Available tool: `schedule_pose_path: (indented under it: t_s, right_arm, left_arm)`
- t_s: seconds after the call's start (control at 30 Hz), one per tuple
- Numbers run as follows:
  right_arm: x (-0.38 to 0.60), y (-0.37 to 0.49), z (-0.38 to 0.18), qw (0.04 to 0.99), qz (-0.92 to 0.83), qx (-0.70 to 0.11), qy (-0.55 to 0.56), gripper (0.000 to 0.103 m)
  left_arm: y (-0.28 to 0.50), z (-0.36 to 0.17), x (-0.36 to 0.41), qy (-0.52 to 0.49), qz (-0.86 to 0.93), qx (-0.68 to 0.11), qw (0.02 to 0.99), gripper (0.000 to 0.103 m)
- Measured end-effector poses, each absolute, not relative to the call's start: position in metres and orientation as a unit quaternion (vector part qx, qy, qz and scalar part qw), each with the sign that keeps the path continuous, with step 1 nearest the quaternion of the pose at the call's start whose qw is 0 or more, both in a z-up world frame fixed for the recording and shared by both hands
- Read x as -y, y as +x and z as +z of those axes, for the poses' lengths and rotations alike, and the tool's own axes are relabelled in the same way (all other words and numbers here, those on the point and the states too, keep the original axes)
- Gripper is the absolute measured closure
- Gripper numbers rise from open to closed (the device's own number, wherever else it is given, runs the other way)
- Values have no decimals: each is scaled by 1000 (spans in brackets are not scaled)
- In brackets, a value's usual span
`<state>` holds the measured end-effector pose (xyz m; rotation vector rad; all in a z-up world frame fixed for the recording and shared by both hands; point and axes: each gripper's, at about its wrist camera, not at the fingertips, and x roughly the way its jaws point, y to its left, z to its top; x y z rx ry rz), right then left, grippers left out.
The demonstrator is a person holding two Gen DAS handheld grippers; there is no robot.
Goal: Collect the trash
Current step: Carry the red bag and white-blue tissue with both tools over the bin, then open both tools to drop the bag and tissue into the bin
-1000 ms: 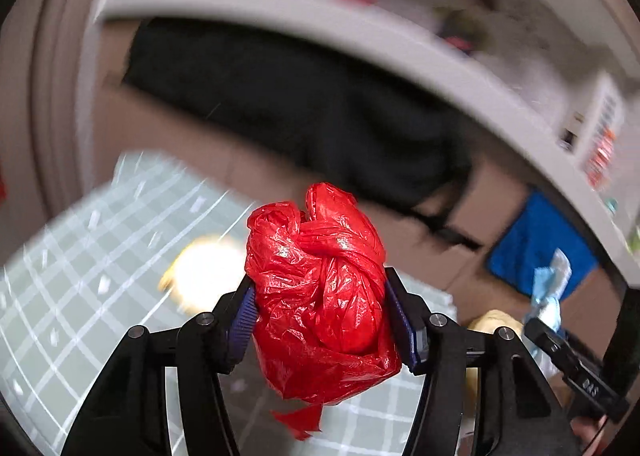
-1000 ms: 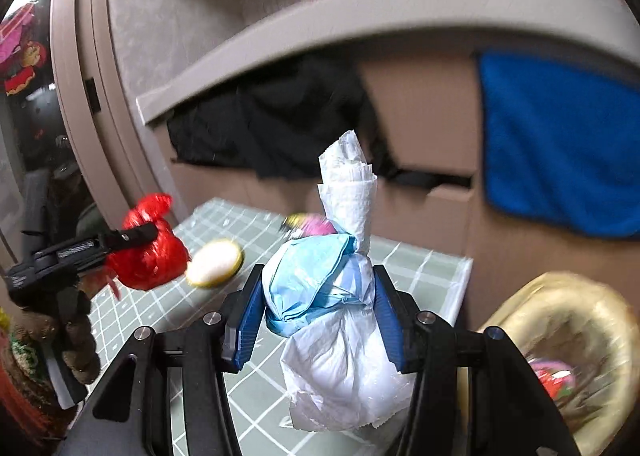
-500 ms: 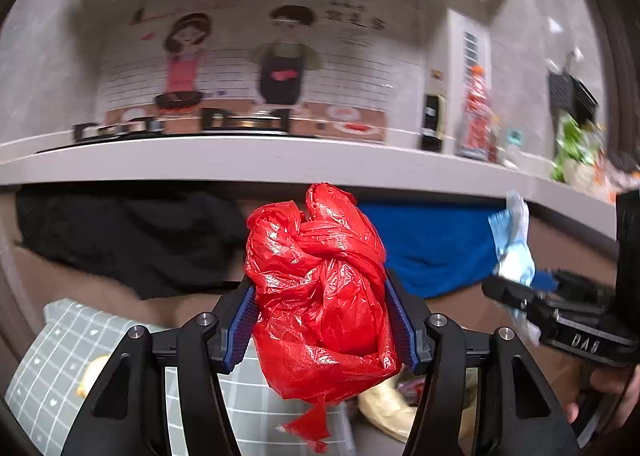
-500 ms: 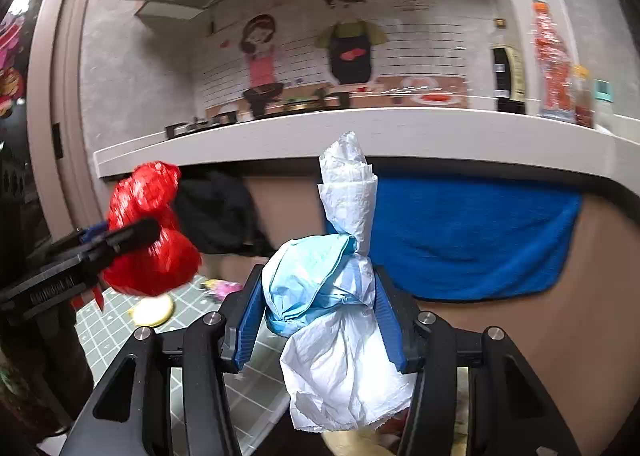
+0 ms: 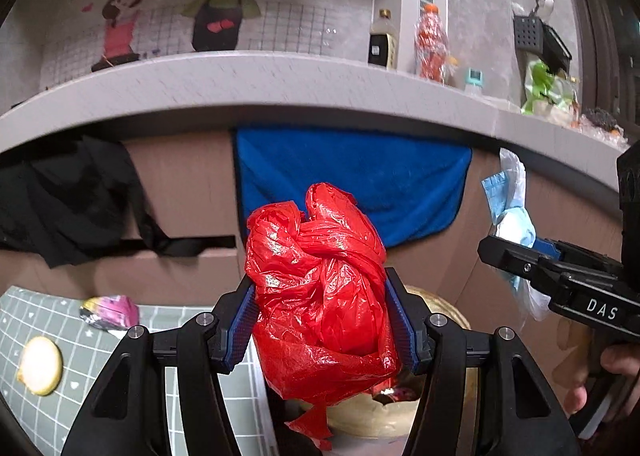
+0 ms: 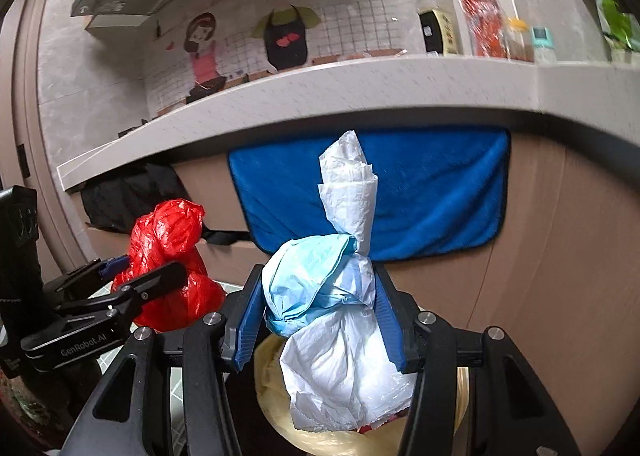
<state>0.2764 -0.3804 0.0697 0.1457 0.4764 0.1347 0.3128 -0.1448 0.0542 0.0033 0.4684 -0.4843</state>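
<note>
The left gripper (image 5: 322, 322) is clamped on a knotted red plastic bag (image 5: 320, 296), which fills its jaws and hides most of the yellow-lined bin (image 5: 444, 308) just beyond the table's right edge. The right gripper (image 6: 320, 320) holds a white and pale-blue bag bundle (image 6: 336, 312), its twisted top standing upright; under it only the bin's pale liner rim (image 6: 272, 388) shows, the inside mostly covered. Both bundles hang in the air above the bin, side by side, not touching. On the gridded table (image 5: 180, 396) a pink wrapper (image 5: 110, 312) lies near the far edge and a round yellow piece (image 5: 40, 366) nearer the left, cut off partly by the frame.
</note>
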Motion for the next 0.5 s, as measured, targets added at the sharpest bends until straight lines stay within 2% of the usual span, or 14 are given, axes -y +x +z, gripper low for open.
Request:
schedule_pose_path:
  t_s: [0.5]
  right_arm:
    - [398,295,24,954,56,-279,90,54]
  left_arm:
    - [346,7,170,-2,-256,-292,922,44]
